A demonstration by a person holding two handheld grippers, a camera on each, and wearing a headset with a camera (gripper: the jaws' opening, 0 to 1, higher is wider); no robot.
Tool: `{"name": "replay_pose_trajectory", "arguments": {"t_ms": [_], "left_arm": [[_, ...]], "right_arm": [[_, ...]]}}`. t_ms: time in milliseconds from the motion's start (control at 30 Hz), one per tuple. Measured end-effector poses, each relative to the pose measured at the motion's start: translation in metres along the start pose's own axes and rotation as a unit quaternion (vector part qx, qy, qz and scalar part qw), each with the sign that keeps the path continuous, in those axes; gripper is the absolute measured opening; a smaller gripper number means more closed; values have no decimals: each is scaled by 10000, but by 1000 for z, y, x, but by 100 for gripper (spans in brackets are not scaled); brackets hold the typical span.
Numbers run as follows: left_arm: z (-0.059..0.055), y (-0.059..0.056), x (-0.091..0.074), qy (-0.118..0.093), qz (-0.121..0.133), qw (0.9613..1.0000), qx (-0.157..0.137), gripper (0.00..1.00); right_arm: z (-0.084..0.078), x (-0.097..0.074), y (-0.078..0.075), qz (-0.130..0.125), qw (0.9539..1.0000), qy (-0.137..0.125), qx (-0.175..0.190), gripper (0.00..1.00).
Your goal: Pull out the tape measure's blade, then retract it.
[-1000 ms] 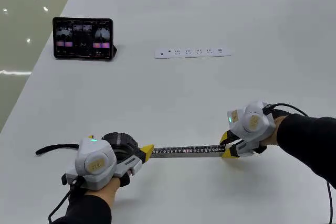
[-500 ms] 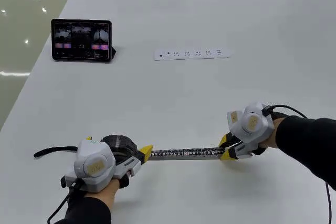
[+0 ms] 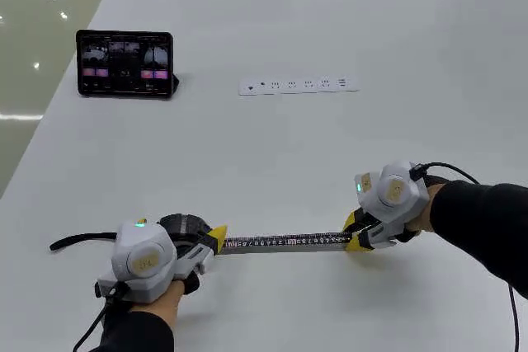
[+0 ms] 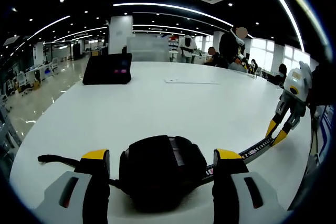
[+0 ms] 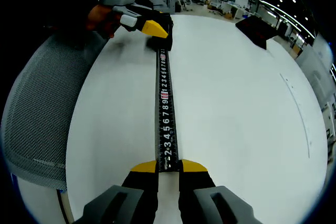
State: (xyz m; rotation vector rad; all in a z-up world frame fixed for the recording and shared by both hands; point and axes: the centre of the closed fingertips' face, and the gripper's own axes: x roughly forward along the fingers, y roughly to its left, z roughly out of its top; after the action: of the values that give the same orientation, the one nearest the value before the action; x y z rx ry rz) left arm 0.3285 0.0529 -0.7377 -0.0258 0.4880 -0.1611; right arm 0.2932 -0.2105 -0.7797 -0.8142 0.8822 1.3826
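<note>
I judge the pull-out step is in hand; my left gripper (image 3: pixel 183 230) clamps the tape measure's case (image 4: pixel 161 171) at lower left; my right gripper (image 3: pixel 353 233) pinches the blade (image 3: pixel 280 241) tip at lower right; next I'd ease it back steadily to retract.

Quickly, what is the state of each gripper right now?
Left gripper: closed on the tape measure case.
Right gripper: closed on the end of the blade.

tape measure (image 3: pixel 186 226) front left on table (image 3: pixel 330 154), blade (image 3: pixel 280 241) stretching right, tablet (image 3: pixel 124 63) and power strip (image 3: pixel 299 86) behind
</note>
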Motion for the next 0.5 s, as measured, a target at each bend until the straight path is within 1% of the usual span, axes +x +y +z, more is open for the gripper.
{"name": "replay_pose_trajectory", "arguments": {"t_ms": [133, 233, 300, 400, 433, 500], "left_arm": [[-2, 1, 2, 33, 34, 10000, -34, 73], [-3, 0, 2, 69, 48, 10000, 14, 69], [-4, 1, 3, 89, 54, 9999, 10, 69], [-6, -3, 4, 151, -19, 9999, -53, 66], [-6, -1, 4, 133, 21, 9999, -9, 66], [-6, -2, 4, 157, 20, 9999, -5, 66]], "right_arm": [[0, 0, 0, -9, 10000, 25, 28, 10], [0, 0, -1, -21, 10000, 47, 61, 10], [0, 0, -1, -19, 10000, 63, 75, 10], [0, 0, -1, -14, 9999, 116, 90, 10], [0, 0, -1, -15, 9999, 133, 80, 10], [0, 0, -1, -15, 9999, 155, 69, 10]]}}
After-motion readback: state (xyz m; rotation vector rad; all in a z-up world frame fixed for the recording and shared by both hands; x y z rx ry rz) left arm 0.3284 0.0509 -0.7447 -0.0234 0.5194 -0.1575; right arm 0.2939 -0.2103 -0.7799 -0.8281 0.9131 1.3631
